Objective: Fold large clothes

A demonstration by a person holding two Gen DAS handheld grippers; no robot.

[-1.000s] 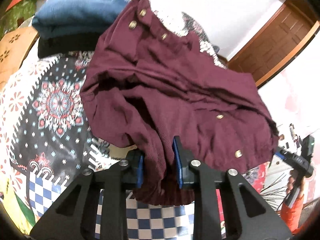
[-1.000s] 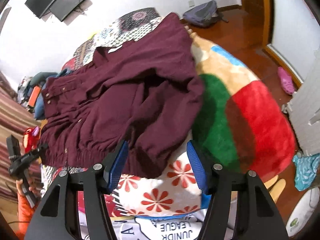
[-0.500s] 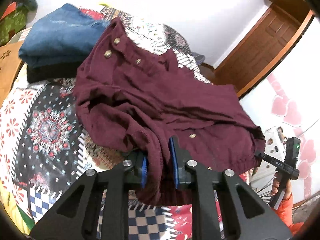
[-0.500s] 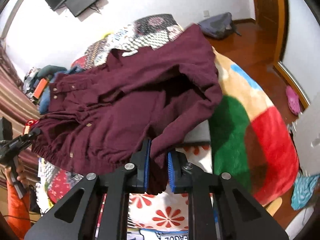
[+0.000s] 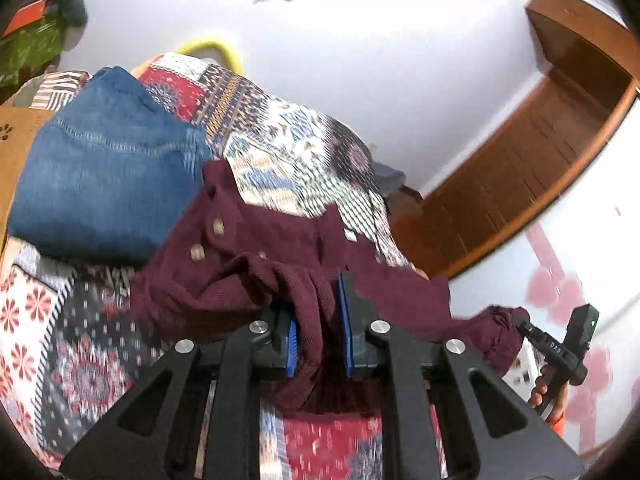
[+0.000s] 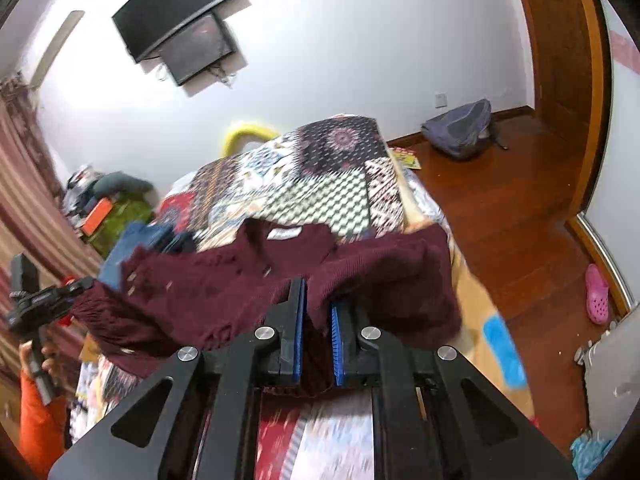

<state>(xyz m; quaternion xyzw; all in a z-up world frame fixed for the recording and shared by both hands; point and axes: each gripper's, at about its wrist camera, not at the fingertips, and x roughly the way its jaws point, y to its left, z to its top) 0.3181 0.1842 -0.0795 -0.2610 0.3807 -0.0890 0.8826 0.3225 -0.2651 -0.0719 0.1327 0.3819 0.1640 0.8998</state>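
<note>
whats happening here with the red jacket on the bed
A person is folding a maroon corduroy jacket on a bed covered by a patchwork quilt, using handheld tongs in each hand. The left tongs are shut on a bunch of the fabric; the right tongs have just closed on another part of its edge. That edge is lifted between them while the rest of the jacket drapes toward the quilt. Folded blue jeans lie beside it.

Both views are bright with soft, even room light and no hard shadows. The white wall (image 6: 360, 60) is almost washed out. Motion blur smears the quilt (image 5: 80, 340) and the jacket (image 6: 380, 272). The fisheye lens bends the door frame (image 5: 560, 160), and the corners are black.
</note>
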